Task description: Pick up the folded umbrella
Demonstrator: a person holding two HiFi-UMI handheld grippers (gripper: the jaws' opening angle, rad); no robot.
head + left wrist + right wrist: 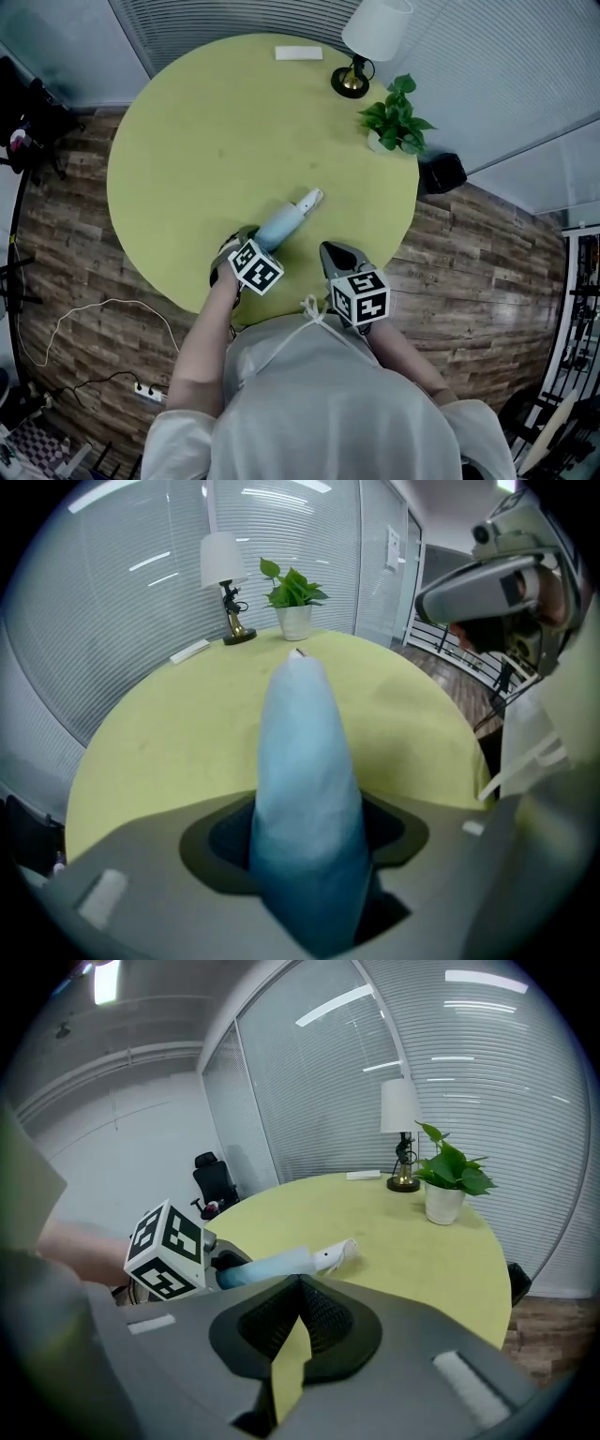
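One grip matters here — the left gripper [247, 242] has its fingers pinching the near end of the pale blue folded umbrella [286, 218]. It lies on the round yellow-green table [197, 131], long axis pointing far-right. The right gripper [335, 253] — fingers pressed together, empty — hangs just right.

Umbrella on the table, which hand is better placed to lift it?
Left. The left gripper has the umbrella between its jaws; the right gripper sits beside it, jaws together, empty.

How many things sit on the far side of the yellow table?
3: a flat white item at the far edge, a lamp right of it, and a potted plant right of the lamp. None look hidden.
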